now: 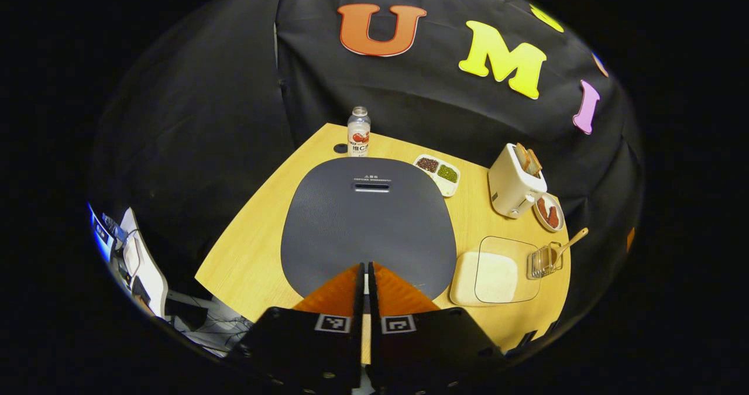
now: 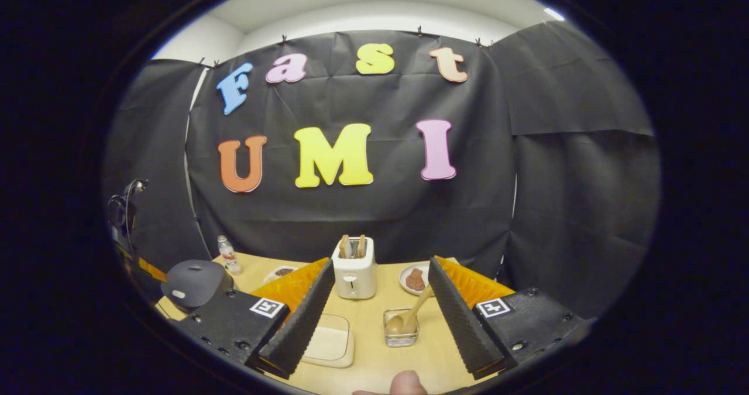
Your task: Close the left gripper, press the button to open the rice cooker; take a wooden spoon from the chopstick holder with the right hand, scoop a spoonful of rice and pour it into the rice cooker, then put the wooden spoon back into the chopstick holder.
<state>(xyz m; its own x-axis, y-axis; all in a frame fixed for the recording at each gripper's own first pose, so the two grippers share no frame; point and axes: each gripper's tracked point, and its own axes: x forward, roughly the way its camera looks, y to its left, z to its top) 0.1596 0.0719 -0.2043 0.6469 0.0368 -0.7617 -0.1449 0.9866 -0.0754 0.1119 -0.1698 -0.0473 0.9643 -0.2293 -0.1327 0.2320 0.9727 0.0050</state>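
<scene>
The dark grey rice cooker (image 1: 368,225) sits lid down on the wooden table, seen from above in the left gripper view. My left gripper (image 1: 367,269) hovers over its near edge, shut with nothing between the fingers. To the right lies a clear container of rice (image 1: 494,273), and beside it a wire chopstick holder (image 1: 543,261) with a wooden spoon (image 1: 570,243) leaning out. In the right gripper view my right gripper (image 2: 380,310) stands open, well back from the holder (image 2: 401,327) and its spoon (image 2: 409,319). The cooker (image 2: 196,282) shows at the far left.
A white toaster (image 1: 515,185) with bread slices stands at the back right, with a small plate (image 1: 549,212) of brown food beside it. A divided dish of beans (image 1: 439,171) and a drink bottle (image 1: 358,131) stand behind the cooker. A fingertip (image 2: 406,383) shows at the bottom edge.
</scene>
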